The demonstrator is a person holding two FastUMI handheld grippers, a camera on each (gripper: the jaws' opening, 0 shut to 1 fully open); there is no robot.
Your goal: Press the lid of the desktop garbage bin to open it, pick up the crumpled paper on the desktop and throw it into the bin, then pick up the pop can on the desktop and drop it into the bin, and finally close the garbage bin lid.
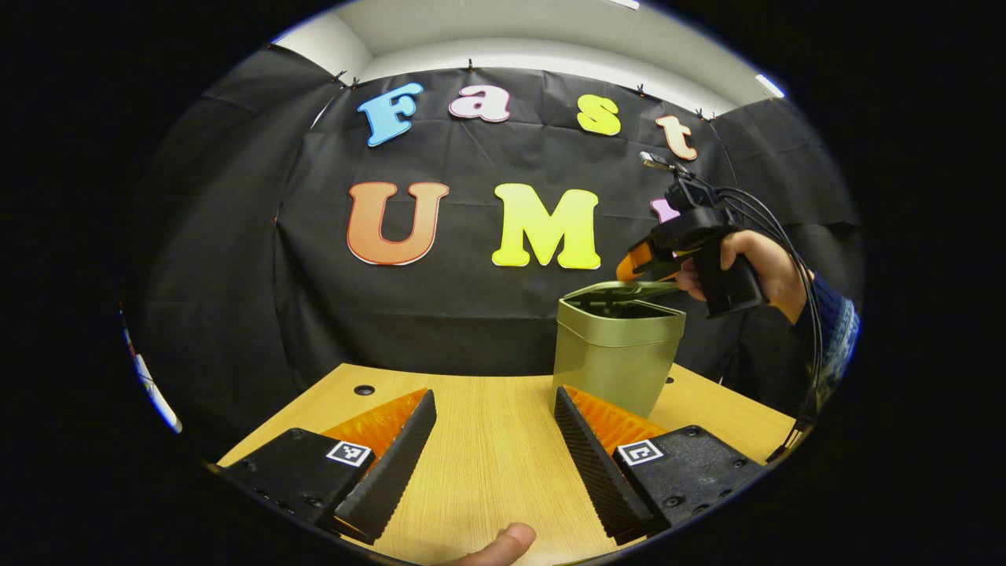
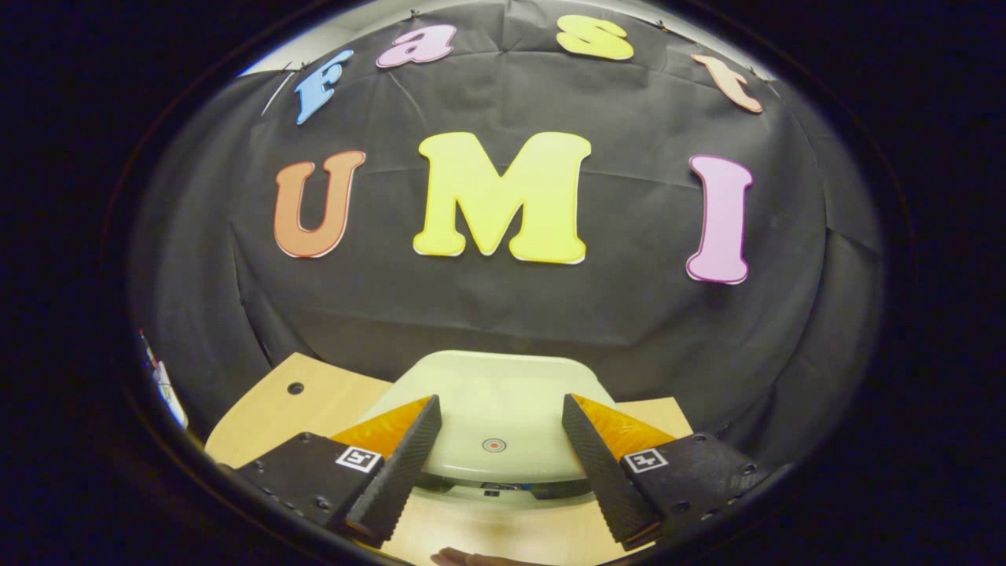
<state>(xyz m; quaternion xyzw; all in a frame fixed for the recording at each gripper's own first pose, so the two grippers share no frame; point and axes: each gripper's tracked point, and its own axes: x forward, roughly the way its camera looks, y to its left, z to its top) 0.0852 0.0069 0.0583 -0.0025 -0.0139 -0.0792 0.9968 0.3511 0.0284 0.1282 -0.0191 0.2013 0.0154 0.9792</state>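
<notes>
The pale green metal bin (image 1: 617,358) stands toward the right rear of the light wooden table (image 1: 487,448). Its lid (image 1: 621,291) is tilted up, nearly level over the mouth, leaving only a narrow gap. The right gripper (image 1: 640,263) hangs just above that lid. In front of the left gripper (image 1: 491,436), between its spread fingers, the table lies bare up to the black cloth wall (image 1: 440,314).

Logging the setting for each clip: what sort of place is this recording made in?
Most likely a staged recording booth, not a real home: black cloth wall draped behind a wooden desk, with a small metal desktop garbage bin on it and a hand-held right claw above its partly raised lid.
</notes>
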